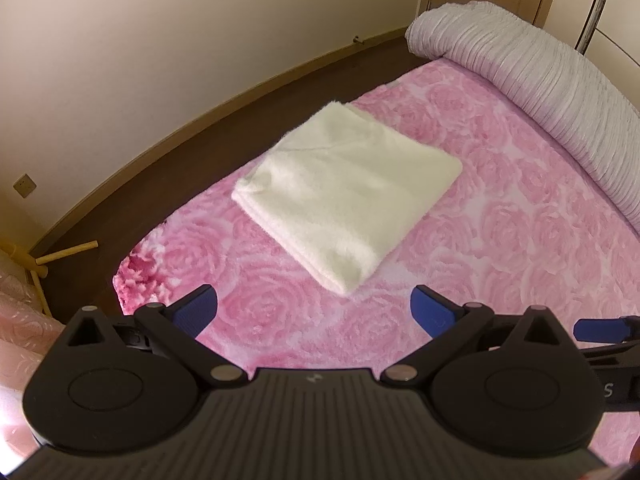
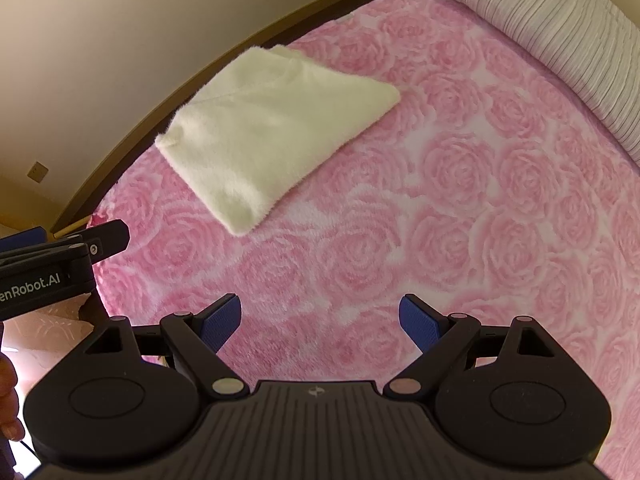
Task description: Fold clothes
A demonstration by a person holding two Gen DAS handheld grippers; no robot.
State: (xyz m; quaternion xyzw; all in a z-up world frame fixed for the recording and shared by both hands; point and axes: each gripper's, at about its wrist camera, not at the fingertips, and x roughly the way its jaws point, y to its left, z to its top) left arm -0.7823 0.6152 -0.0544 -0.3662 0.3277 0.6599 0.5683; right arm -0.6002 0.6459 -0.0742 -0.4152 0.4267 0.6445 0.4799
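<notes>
A cream fluffy garment (image 1: 344,196) lies folded into a neat rectangle on the pink rose-patterned blanket (image 1: 500,248). The same folded garment (image 2: 276,128) shows at the upper left in the right wrist view. My left gripper (image 1: 314,312) hangs open just short of the garment's near corner, with only blanket between its blue pads. My right gripper (image 2: 320,324) is open too, over bare blanket (image 2: 460,200), well short of the garment. Neither gripper touches the cloth. The left gripper's body (image 2: 52,264) juts in at the left edge of the right wrist view.
A rolled grey-lilac ribbed duvet (image 1: 540,80) lies along the far right of the bed. Dark floor (image 1: 168,120) and a cream wall run along the bed's left edge. A wooden stand (image 1: 48,260) sits by the bed's corner. A hand (image 2: 8,400) shows at the lower left.
</notes>
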